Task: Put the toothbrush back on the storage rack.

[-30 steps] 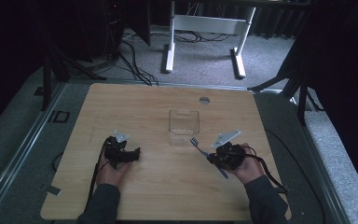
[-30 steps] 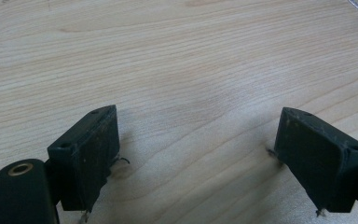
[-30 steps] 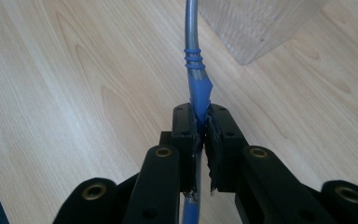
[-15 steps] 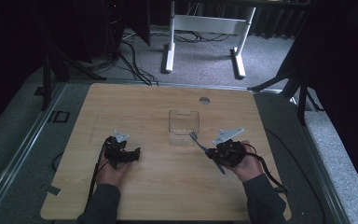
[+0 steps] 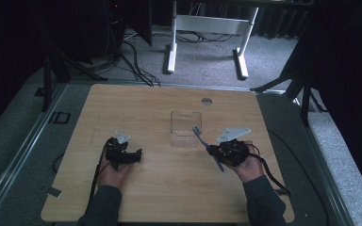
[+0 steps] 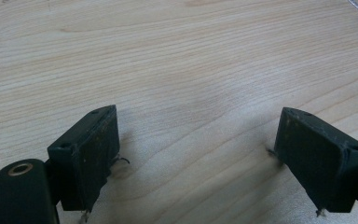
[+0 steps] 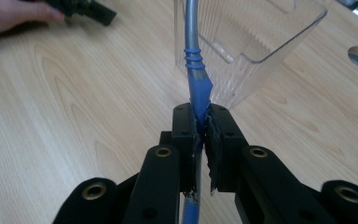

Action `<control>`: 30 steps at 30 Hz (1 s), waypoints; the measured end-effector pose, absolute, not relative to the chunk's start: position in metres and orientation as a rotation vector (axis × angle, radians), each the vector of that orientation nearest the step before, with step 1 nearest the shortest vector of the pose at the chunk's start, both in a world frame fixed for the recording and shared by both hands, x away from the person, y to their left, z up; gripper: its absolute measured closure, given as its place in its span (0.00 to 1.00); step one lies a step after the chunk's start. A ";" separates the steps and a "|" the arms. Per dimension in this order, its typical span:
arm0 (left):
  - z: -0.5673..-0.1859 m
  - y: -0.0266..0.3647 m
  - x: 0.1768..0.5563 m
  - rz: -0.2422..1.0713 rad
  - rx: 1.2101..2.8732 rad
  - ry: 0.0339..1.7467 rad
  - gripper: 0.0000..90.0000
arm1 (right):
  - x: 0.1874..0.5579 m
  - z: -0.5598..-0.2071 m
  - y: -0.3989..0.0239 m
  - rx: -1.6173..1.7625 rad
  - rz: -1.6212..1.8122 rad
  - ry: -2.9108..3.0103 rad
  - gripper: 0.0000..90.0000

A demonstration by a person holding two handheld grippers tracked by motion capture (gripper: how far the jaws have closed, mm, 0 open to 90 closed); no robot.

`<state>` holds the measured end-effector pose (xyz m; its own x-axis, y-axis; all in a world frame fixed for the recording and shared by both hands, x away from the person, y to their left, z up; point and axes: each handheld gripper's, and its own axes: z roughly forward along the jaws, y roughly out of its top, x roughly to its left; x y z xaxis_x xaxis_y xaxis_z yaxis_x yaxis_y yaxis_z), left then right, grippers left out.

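The clear ribbed plastic container stands near the middle of the pale wooden table, with open board on every side of it and the table's far edge well behind. The right gripper, just right of the container, is clenched on the blue handle of a fork, whose metal tines reach the container's right wall. The left gripper, well left of the container, rests with jaws spread wide over bare grain.
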<state>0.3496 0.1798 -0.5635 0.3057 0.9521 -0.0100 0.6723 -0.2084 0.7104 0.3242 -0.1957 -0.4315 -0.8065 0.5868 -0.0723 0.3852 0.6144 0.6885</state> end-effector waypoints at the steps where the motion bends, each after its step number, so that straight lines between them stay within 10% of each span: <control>1: -0.563 0.180 0.350 0.588 1.964 1.438 0.16 | 0.325 -0.431 -0.196 0.789 0.999 2.542 0.91; 30: -0.563 0.180 0.350 0.588 1.965 1.437 0.16 | 0.326 -0.419 -0.198 0.821 1.194 2.366 0.91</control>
